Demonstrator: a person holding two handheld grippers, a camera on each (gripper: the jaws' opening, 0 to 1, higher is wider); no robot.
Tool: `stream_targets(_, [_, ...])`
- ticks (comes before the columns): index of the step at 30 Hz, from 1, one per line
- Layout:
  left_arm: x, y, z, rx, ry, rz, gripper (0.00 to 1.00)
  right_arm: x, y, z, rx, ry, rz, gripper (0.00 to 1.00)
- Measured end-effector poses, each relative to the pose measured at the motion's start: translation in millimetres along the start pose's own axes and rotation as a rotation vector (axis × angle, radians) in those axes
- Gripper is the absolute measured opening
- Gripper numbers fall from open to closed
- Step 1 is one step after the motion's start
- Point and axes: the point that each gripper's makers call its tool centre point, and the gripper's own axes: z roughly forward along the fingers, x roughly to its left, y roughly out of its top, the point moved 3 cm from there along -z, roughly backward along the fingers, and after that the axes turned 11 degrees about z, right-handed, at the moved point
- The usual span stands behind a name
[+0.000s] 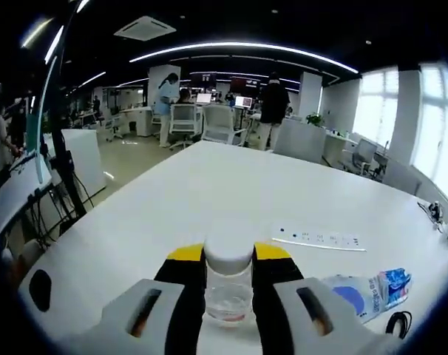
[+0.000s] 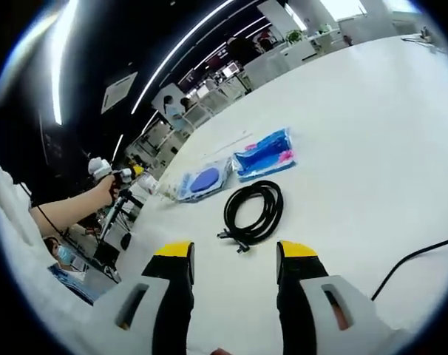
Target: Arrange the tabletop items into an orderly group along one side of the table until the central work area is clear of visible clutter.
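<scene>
My left gripper (image 1: 229, 255) is shut on a small clear jar (image 1: 228, 290) with a white cap, held upright just above the white table (image 1: 209, 185). A white power strip (image 1: 318, 239) lies beyond it, and a blue-and-white packet (image 1: 368, 291) to its right. My right gripper (image 2: 235, 257) is open and holds nothing, low over the table. Just ahead of it lies a coiled black cable (image 2: 255, 211). Behind the coil are a blue packet (image 2: 266, 154) and a clear packet with a blue disc (image 2: 203, 180). The left gripper (image 2: 108, 172) appears far left, held by a person's arm.
A black cord (image 2: 416, 259) runs across the table at the right. Part of the black coil (image 1: 398, 322) shows by the packet. Office desks, chairs (image 1: 220, 122) and a standing person (image 1: 272, 107) lie beyond the table's far end. A stand with cables (image 1: 65, 177) is left of the table.
</scene>
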Motion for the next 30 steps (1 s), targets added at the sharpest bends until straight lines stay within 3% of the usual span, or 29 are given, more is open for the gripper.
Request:
stream_targets(1, [0.1, 0.7, 1, -0.021, 0.009, -0.012, 0.21, -1, 0.2, 0, 0.000, -0.001, 0.001, 0.43])
stream_targets(21, [-11.9, -2.5, 1, -0.058, -0.007, 0.096, 0.22, -1, -6.3, 1, 0.018, 0.006, -0.010, 0.43])
stream_targets(30, [-10.7, -5.6, -1, -0.069, -0.008, 0.045, 0.25, -2, -6.2, -4, -0.003, 0.007, 0.001, 0.43])
